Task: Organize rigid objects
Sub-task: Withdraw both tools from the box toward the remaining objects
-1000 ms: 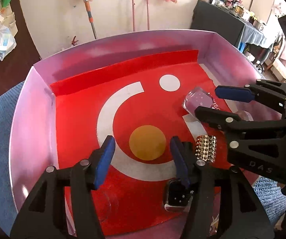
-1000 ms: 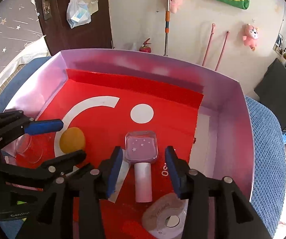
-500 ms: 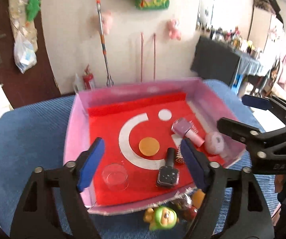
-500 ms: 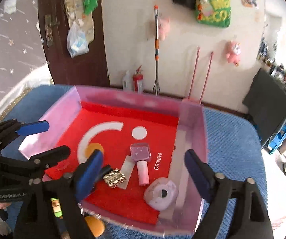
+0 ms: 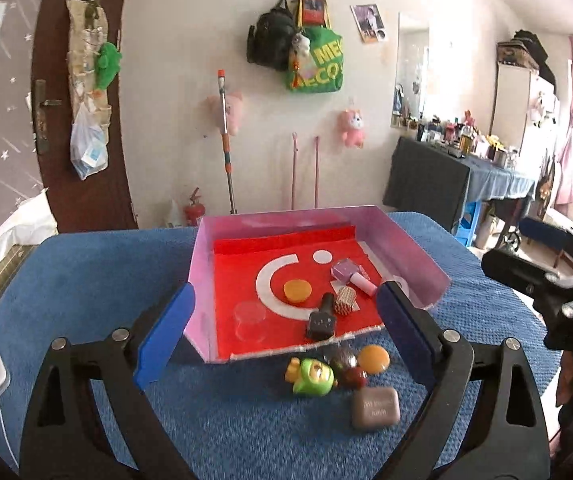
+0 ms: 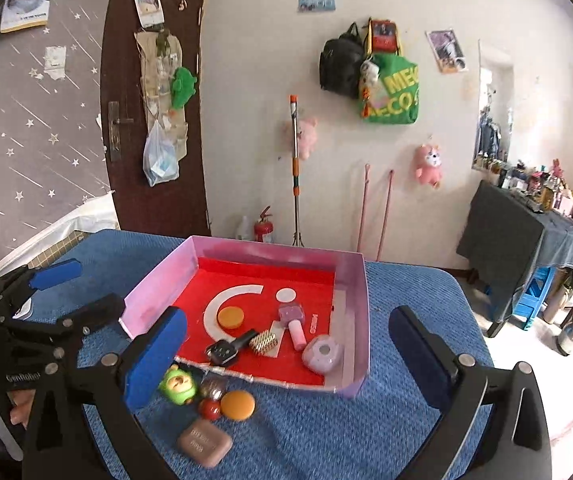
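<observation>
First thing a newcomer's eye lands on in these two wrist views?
The pink-walled box with its bright red floor, mid-table on the blue cloth, holding small bottles and discs. Next, the loose cluster just in front of its near wall: a green toy, an orange disc and a brown case. Both grippers, left and right, frame the view wide open and empty.

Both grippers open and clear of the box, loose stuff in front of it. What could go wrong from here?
1. The leftovers are bunched: the green toy, red ball and orange disc touch or nearly touch, so closing on one may shove or trap a neighbour.
2. The red ball could roll off the blue cloth.
3. The left gripper and right gripper aim at the same pile and may collide.
</observation>
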